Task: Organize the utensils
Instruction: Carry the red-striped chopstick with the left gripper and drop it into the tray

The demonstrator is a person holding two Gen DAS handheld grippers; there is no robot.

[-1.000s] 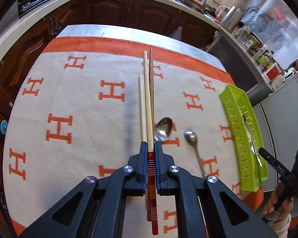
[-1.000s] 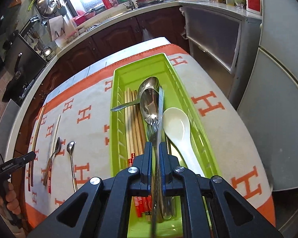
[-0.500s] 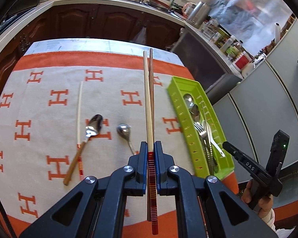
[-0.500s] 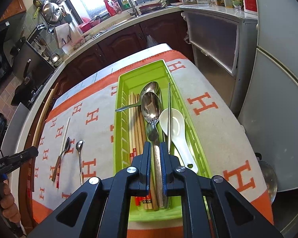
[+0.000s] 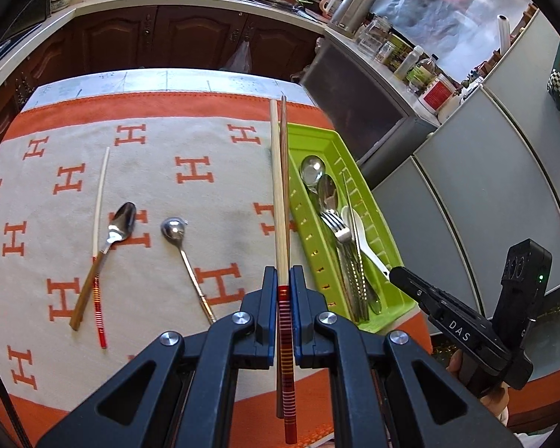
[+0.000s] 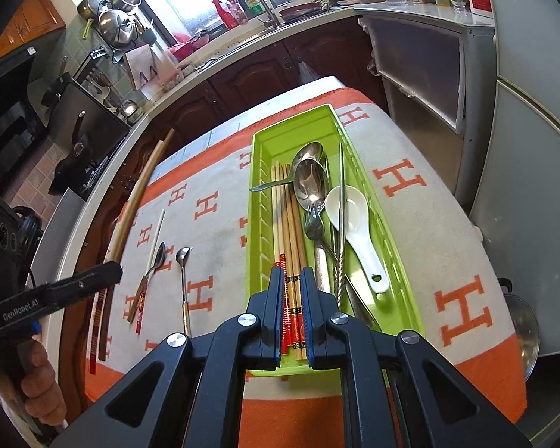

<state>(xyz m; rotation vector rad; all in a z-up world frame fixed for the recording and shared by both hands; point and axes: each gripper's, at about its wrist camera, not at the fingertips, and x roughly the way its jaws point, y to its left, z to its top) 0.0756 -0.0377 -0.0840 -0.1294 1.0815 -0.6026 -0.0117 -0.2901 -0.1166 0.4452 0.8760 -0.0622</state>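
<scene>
Orange-H cloth (image 5: pixel 190 201) covers table; 2 spoons (image 5: pixel 121 224) + lone chopstick (image 5: pixel 100 201) lie loose left, green tray (image 6: pixel 259 201) w/ cutlery right; dark cabinets, sink beyond. Your L gripper (image 5: pixel 280 280) tilts down beside tray, clamped on chopstick pair (image 5: pixel 280 186). R gripper (image 6: pixel 291 283) over tray's near end, nearly closed, empty.

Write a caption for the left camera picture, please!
Left gripper carries two chopsticks toward the green tray.
</scene>
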